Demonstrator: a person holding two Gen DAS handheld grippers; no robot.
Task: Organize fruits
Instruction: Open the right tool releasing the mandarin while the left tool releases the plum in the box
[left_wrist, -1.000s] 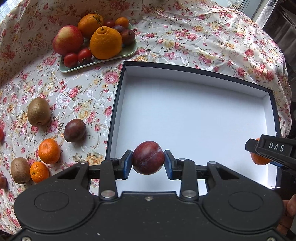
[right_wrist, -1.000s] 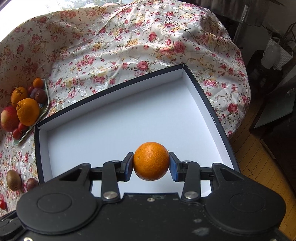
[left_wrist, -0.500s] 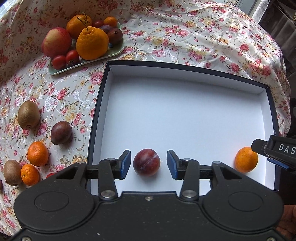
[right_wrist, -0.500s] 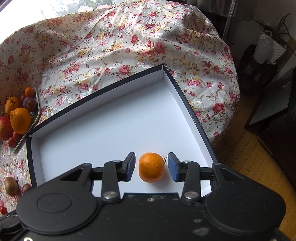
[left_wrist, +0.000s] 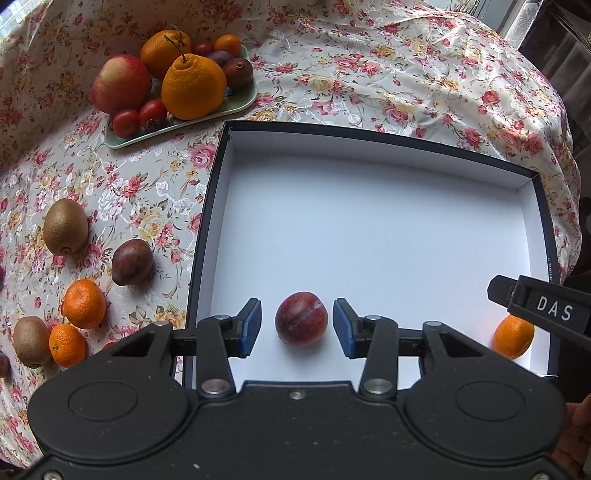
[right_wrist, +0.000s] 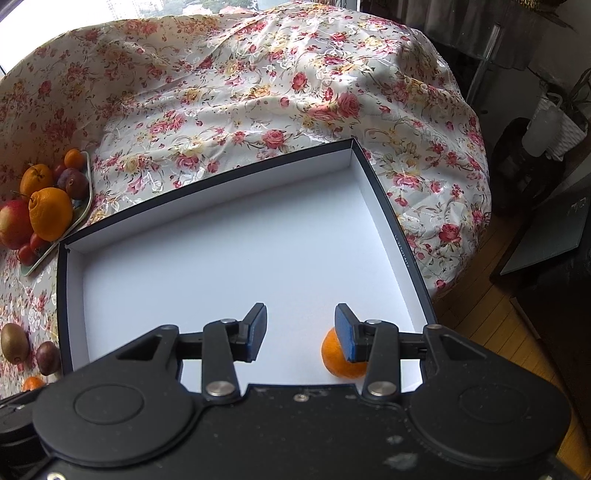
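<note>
Your left tongs (left_wrist: 296, 328) stand parted around the released plum (left_wrist: 301, 324); right tongs (right_wrist: 300, 333) gape empty beside the mandarin (right_wrist: 341, 357). Kiwis, mandarins, another plum remain on the table (left_wrist: 369, 88), left of the box (left_wrist: 369, 229).

The black left gripper (left_wrist: 297, 326) hangs over a shallow white-lined, dark-rimmed box (left_wrist: 369, 229), its blue pads clear of the round dark-red plum (left_wrist: 301, 323) lying between them; a small orange mandarin (left_wrist: 513, 336) sits in the box's near right corner, partly behind the black right gripper (left_wrist: 539, 306) labelled DAS.
</note>
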